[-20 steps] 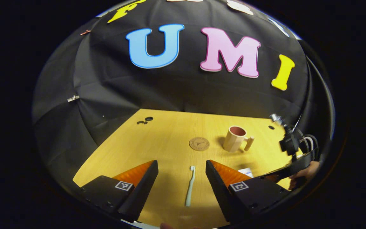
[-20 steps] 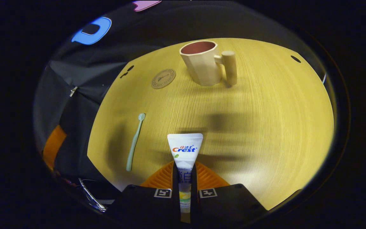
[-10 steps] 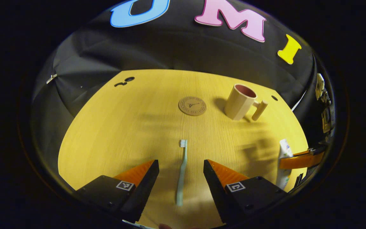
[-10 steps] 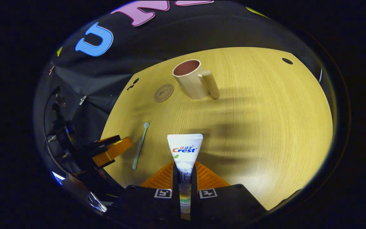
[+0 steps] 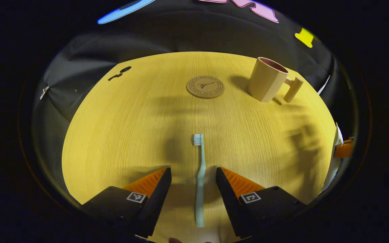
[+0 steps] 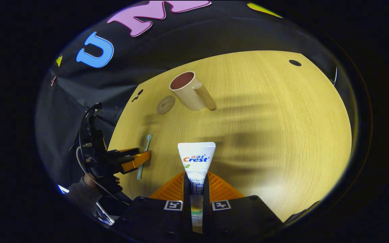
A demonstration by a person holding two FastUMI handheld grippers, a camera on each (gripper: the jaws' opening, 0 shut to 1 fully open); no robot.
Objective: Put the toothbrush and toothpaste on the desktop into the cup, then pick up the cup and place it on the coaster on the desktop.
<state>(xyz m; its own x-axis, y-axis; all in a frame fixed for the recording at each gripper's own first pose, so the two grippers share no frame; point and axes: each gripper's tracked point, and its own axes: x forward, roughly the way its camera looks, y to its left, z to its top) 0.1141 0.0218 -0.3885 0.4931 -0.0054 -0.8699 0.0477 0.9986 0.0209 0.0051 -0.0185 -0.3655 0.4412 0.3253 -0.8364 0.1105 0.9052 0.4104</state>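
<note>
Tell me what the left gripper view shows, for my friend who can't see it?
The left tool, open, straddles a toothbrush lying on a wooden desktop. Farther off sit a round coaster and, to its right, an upright cup.

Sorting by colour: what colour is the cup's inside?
Dusty reddish pink inside the beige cup, clearest in the right gripper view.

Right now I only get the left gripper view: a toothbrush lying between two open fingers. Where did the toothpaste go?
Observer: The right gripper has it; the toothpaste is pinched between both fingers, flat end forward.
Operator: Is the cup empty?
Observer: The right gripper view looks into the cup; nothing shows inside it.
Operator: Who holds my gripper?
Observer: A hand in a dark sleeve grips the left gripper beside the toothbrush.
</note>
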